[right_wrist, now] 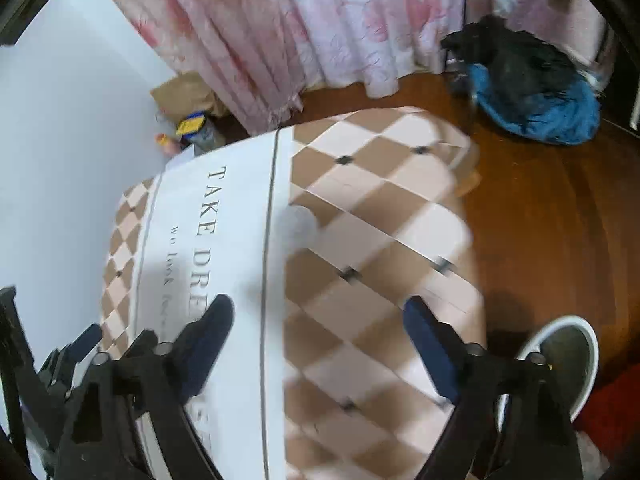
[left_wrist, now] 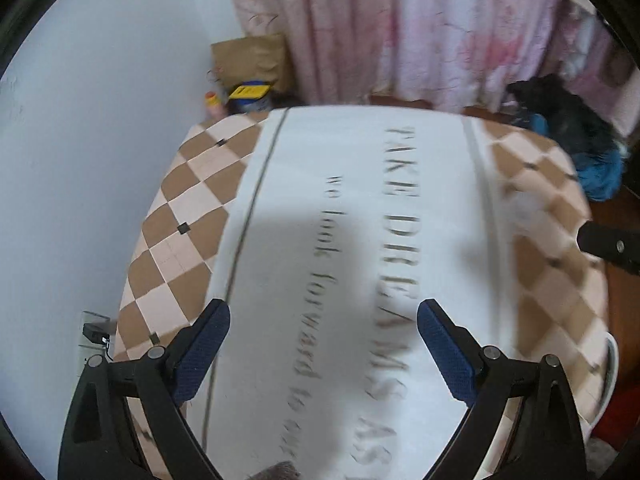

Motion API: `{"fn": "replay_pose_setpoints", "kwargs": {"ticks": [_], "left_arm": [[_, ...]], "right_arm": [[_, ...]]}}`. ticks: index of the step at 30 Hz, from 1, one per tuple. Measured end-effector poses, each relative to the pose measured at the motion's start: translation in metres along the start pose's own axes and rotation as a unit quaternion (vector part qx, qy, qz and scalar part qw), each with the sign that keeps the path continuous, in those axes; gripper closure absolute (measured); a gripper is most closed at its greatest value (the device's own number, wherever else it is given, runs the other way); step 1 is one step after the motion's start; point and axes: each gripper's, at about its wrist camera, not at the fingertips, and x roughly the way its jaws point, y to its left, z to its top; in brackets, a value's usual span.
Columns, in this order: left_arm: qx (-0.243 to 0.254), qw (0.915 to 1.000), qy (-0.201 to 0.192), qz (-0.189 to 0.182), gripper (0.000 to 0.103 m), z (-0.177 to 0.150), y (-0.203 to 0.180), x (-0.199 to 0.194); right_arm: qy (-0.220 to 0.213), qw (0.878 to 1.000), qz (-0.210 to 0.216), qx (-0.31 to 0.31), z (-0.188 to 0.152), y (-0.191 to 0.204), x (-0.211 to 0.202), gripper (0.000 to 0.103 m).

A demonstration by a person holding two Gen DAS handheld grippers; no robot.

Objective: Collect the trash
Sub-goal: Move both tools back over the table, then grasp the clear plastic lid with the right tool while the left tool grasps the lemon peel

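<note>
Both views are motion-blurred. The left gripper (left_wrist: 323,344) points down over a table (left_wrist: 192,200) covered in a white cloth with brown-and-cream diamond borders and grey lettering; its blue-padded fingers (left_wrist: 204,352) are spread wide with nothing between them. The right gripper (right_wrist: 318,342) hangs over the same table (right_wrist: 360,208), nearer the checkered edge, fingers (right_wrist: 208,336) released and apart, gripping nothing. A small pale roundish smear (right_wrist: 300,220) sits on the cloth near the grey stripe; too blurred to say what it is, possibly the trash. A round white-rimmed bin (right_wrist: 564,360) stands on the wooden floor (right_wrist: 540,220) beside the table, at the right gripper's side. A brown paper bag (left_wrist: 250,58) with a yellow-blue item (left_wrist: 250,91) sits by the white wall in the corner. A black and blue cloth heap (right_wrist: 532,92) lies on the floor below the pink curtain (left_wrist: 400,28).
</note>
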Motion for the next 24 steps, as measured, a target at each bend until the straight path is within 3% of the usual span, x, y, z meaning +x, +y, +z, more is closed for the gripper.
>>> {"fn": "replay_pose_setpoints", "kwargs": {"ticks": [7,11,17,20,24], "left_arm": [[-0.011,0.9995,0.028,0.013,0.007,0.006,0.016,0.045],[-0.011,0.9992,0.036,0.01,0.007,0.002,0.018,0.048],[0.003,0.9997,0.019,-0.014,0.007,-0.019,0.012,0.02],[0.034,0.9989,0.005,-0.032,0.007,-0.049,0.004,-0.008],[0.083,0.994,-0.008,-0.071,0.007,-0.097,-0.006,-0.048]], "right_arm": [[0.036,0.998,-0.037,-0.033,0.034,0.03,0.076,0.03],[0.042,0.996,-0.058,-0.046,0.041,0.032,0.103,0.058],[0.013,0.995,-0.052,-0.082,0.025,0.033,0.078,0.061],[-0.001,0.994,-0.047,-0.097,-0.006,0.023,0.043,0.061],[-0.006,0.996,-0.028,-0.081,-0.074,-0.013,-0.009,0.061]]}}
